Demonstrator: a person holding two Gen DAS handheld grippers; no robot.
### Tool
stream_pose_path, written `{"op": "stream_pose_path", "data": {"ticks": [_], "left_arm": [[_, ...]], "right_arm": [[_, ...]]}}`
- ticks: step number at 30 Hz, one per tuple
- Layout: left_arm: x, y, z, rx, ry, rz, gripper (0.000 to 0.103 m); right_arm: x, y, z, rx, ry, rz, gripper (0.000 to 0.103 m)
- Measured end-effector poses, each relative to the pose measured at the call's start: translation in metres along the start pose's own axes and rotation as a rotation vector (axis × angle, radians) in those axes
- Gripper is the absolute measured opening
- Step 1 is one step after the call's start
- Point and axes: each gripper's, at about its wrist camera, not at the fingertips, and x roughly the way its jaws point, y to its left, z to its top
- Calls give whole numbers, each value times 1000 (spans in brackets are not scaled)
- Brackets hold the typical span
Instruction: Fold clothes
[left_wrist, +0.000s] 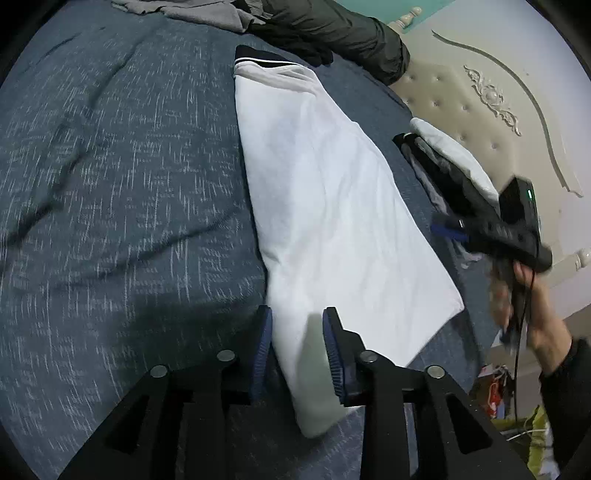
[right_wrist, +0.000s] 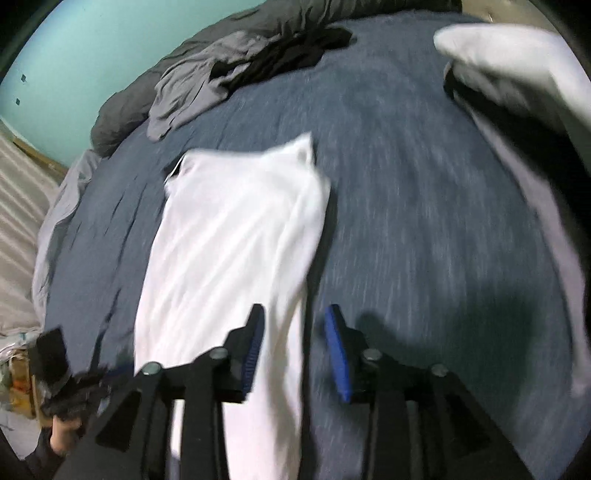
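Left hand-held gripper (left_wrist: 297, 350) astride white shirt (left_wrist: 332, 206)

A folded shirt (left_wrist: 332, 206) lies on the bed (left_wrist: 110, 184). Folded clothes (left_wrist: 450, 166) stack to its right. Loose clothes (left_wrist: 295, 22) lie far behind it.

Blurred and cropped parts

The folded pile (right_wrist: 517, 74) is smeared by motion; the white garment's (right_wrist: 236, 258) near end is cut off.

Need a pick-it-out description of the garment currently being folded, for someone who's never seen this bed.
Start from the blue-grey bedspread. The white shirt lies flat across its middle in a long folded strip, its near end between the left gripper fingers. Unlike the crumpled grey and black clothes by the far edge, it is smooth, white, with a black collar.
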Motion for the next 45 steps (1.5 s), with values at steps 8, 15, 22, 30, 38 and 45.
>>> {"op": "stream_pose_path", "data": {"ticks": [8, 15, 22, 30, 38, 45], "left_arm": [[2, -7, -12, -25, 13, 23, 33], [7, -12, -23, -24, 22, 59, 33], [5, -8, -28, -54, 16, 98, 33], [17, -6, -37, -138, 58, 33, 32], [26, -6, -33, -173, 40, -3, 32], [30, -9, -30, -181, 23, -8, 31]], "right_arm": [[-3, 0, -46, 39, 72, 28, 49], [3, 1, -67, 62, 115, 25, 49], [-1, -8, -76, 100, 111, 48, 49], [-2, -14, -81, 104, 121, 75, 49], [4, -4, -80, 70, 147, 62, 49], [9, 0, -80, 65, 156, 58, 49]]}}
